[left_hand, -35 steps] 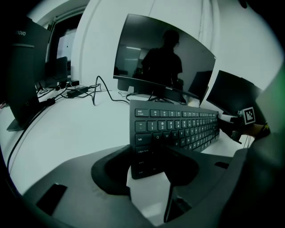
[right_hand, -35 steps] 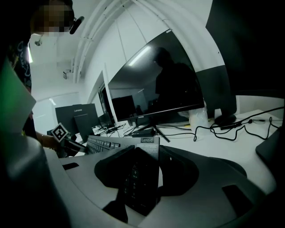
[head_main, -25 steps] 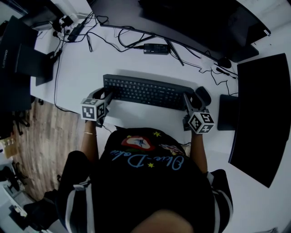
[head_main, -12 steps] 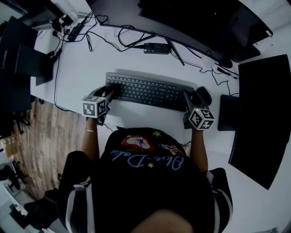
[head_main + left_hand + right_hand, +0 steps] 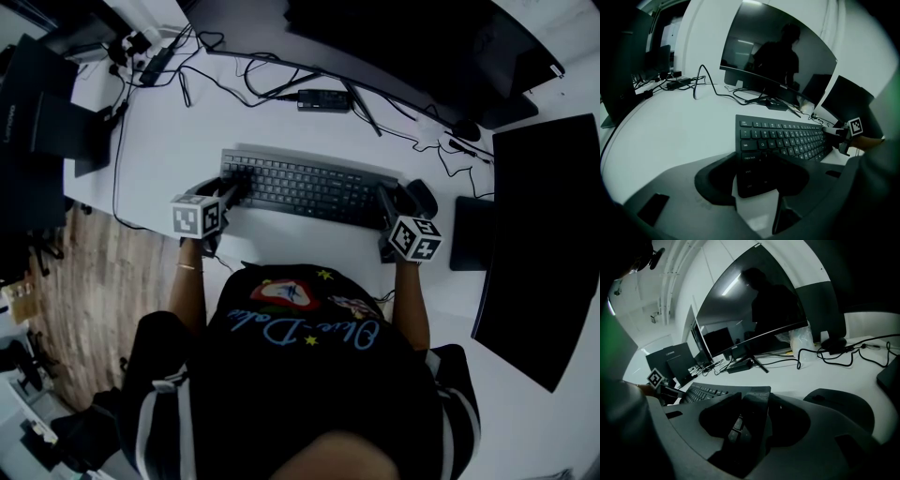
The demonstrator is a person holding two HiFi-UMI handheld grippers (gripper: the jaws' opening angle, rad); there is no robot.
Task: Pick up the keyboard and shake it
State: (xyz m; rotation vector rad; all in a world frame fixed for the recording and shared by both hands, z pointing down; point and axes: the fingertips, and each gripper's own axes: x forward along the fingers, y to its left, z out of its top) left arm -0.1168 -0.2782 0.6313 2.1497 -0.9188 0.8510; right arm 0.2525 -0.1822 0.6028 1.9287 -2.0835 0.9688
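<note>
A black keyboard [image 5: 309,187] lies crosswise over the white desk [image 5: 169,141], just in front of the person. My left gripper [image 5: 234,186] is shut on its left end; in the left gripper view the caps-lock corner [image 5: 752,161] sits between the jaws of that gripper [image 5: 761,173]. My right gripper [image 5: 386,202] is shut on the right end. In the right gripper view that end [image 5: 750,413] stands tilted between the jaws of the gripper [image 5: 750,423], and the key rows [image 5: 701,392] run off to the left. A pale strip shows along the keyboard's far edge.
A black mouse [image 5: 419,197] sits right beside the keyboard's right end. A large curved monitor [image 5: 394,37] stands behind, with a power brick [image 5: 322,99] and cables before it. A dark panel [image 5: 539,244] lies at the right, a laptop [image 5: 37,112] at the left desk edge.
The keyboard, with both grippers on its ends, has shifted a little away from the person and to the right. The right gripper's marker cube has moved up in the head view.
</note>
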